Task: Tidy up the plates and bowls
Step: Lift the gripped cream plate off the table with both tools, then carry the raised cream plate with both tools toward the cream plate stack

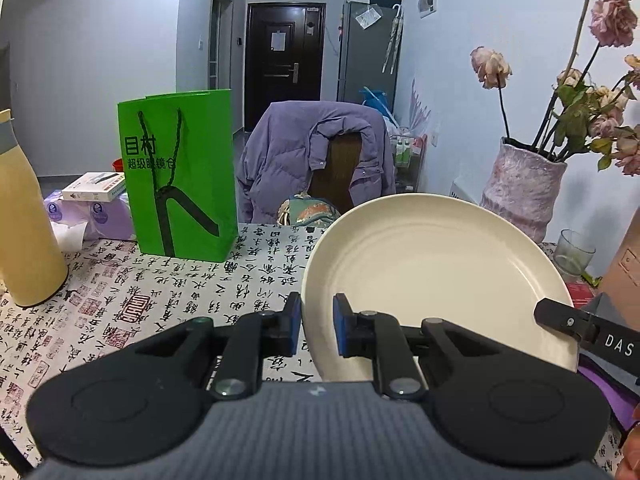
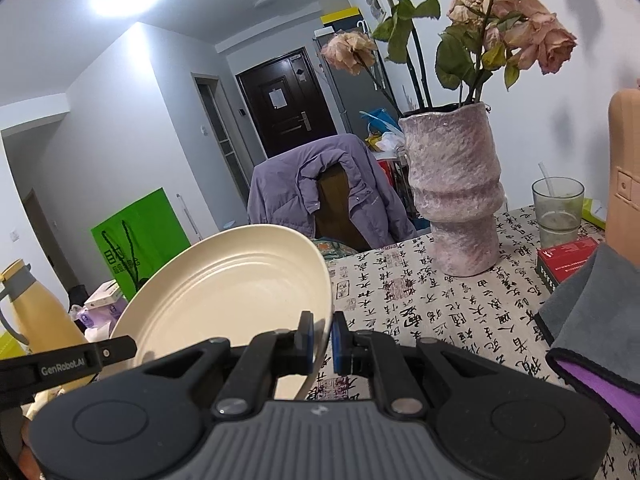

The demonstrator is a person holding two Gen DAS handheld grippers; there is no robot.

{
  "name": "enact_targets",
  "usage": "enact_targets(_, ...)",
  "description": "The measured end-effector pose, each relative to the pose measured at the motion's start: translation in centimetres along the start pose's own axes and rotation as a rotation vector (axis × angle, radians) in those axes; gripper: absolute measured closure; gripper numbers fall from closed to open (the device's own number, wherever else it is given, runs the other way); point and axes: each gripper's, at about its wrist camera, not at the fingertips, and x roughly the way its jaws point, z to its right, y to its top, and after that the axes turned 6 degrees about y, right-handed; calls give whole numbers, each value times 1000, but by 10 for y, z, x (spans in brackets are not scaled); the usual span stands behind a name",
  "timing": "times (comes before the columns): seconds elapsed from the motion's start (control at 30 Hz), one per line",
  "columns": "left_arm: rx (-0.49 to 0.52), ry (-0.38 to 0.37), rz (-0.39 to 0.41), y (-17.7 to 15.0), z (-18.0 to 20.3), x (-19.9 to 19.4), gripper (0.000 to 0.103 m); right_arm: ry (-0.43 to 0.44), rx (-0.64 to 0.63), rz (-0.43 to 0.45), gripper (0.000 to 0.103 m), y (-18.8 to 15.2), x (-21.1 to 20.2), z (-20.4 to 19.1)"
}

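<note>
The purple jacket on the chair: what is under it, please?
The purple jacket hangs over a brown wooden chair back, visible through the gap in the middle. The rest of the chair, its seat and legs, is hidden by the jacket and the table.

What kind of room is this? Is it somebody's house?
Most likely a home's dining area. A table with a calligraphy-print tablecloth holds a vase of dried roses, a purple jacket hangs over a chair, and a dark front door stands down the hallway.
</note>
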Motion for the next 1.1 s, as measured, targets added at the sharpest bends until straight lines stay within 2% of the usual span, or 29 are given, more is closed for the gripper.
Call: enact_targets(1.1, -28, -43, 46, -24, -35, -84, 86, -13, -18, 32, 94, -26, -83, -44)
